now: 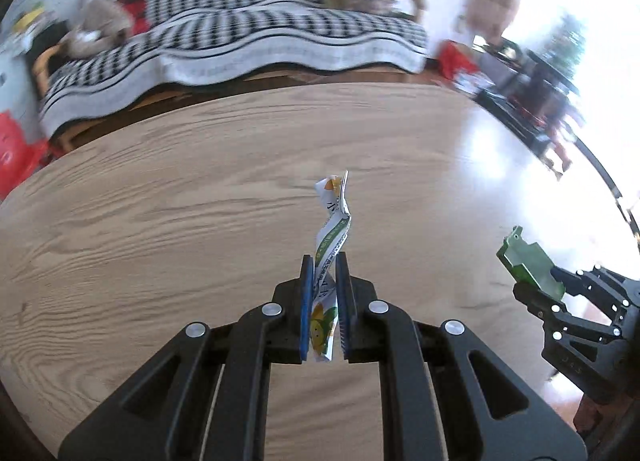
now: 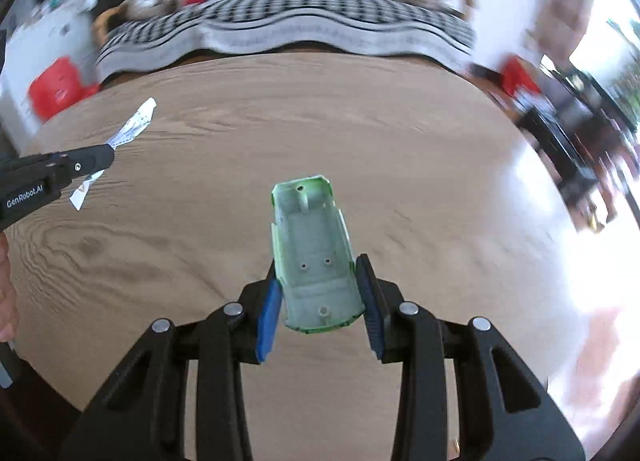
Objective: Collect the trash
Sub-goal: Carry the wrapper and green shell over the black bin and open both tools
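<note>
My left gripper (image 1: 324,261) is shut on a twisted white, green and yellow snack wrapper (image 1: 334,217), which sticks up past the blue pads above the wooden table (image 1: 160,201). My right gripper (image 2: 318,265) is shut on a pale green plastic shell (image 2: 310,237), hollow side up, with both pads against its sides. From the left wrist view the right gripper (image 1: 532,281) shows at the lower right with the green shell (image 1: 528,261) in it. The right wrist view has the left gripper (image 2: 108,153) at the left edge, holding the wrapper (image 2: 134,127).
Beyond the table's (image 2: 440,181) far edge stands a sofa with a black-and-white checked cover (image 1: 260,33). A red bag (image 2: 56,87) sits on the floor at the left. Dark furniture (image 1: 532,101) and bright window glare fill the right. A person's hand (image 2: 6,301) shows at the left edge.
</note>
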A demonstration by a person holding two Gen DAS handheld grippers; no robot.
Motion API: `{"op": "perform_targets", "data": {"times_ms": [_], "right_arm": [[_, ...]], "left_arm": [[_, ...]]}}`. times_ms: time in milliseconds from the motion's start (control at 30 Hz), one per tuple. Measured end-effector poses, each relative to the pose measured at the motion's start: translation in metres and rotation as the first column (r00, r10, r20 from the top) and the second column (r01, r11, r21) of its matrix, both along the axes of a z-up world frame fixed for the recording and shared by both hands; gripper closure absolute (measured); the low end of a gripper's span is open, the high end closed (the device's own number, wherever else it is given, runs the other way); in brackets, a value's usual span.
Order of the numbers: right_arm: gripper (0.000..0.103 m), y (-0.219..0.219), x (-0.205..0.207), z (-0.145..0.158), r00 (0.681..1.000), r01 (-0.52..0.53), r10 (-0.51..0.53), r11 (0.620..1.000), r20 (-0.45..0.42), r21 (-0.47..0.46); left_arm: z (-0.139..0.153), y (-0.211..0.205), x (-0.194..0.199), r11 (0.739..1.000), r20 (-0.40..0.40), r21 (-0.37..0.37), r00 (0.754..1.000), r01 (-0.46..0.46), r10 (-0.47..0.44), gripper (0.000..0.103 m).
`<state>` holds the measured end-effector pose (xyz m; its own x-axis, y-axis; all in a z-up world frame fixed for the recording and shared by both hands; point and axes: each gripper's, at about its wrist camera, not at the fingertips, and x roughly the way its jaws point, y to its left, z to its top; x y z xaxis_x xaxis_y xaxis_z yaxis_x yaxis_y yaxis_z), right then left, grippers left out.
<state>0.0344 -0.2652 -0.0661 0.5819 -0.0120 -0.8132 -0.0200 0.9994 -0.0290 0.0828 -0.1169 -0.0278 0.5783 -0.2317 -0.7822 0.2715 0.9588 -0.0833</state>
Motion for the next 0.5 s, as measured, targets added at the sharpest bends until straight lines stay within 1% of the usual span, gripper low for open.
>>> {"op": "perform_targets", "data": {"times_ms": [33, 133, 200, 267, 333, 433, 500], "right_arm": [[0.067, -0.022, -0.017, 0.001, 0.999, 0.045, -0.046, 0.999, 0.003, 0.010], [0.067, -0.062, -0.051, 0.008, 0.993, 0.118, -0.118, 0.993, 0.010, 0.029], [0.067, -0.091, -0.074, 0.015, 0.986, 0.166, -0.168, 0.985, 0.026, 0.044], [0.066, -0.112, -0.092, 0.020, 0.977, 0.208, -0.210, 0.977, 0.036, 0.052], [0.067, -0.139, -0.112, 0.024, 0.962, 0.264, -0.268, 0.962, 0.045, 0.074], [0.066, -0.173, -0.140, 0.026, 0.938, 0.336, -0.342, 0.936, 0.054, 0.104], [0.066, -0.191, -0.157, 0.027, 0.925, 0.369, -0.377, 0.922, 0.056, 0.117]], "left_arm": [[0.001, -0.014, -0.005, 1.000, 0.003, -0.004, 1.000, 0.024, -0.024, 0.093], [0.004, -0.067, -0.025, 0.993, 0.011, -0.011, 0.993, 0.121, -0.121, 0.093], [0.003, -0.092, -0.035, 0.986, 0.008, -0.016, 0.986, 0.166, -0.166, 0.093], [0.002, -0.127, -0.049, 0.973, 0.003, -0.025, 0.974, 0.228, -0.228, 0.093], [0.001, -0.149, -0.060, 0.962, 0.007, -0.028, 0.963, 0.270, -0.270, 0.093], [-0.005, -0.193, -0.081, 0.936, 0.009, -0.033, 0.937, 0.350, -0.350, 0.093], [-0.009, -0.212, -0.089, 0.920, 0.008, -0.034, 0.921, 0.391, -0.391, 0.093]]}}
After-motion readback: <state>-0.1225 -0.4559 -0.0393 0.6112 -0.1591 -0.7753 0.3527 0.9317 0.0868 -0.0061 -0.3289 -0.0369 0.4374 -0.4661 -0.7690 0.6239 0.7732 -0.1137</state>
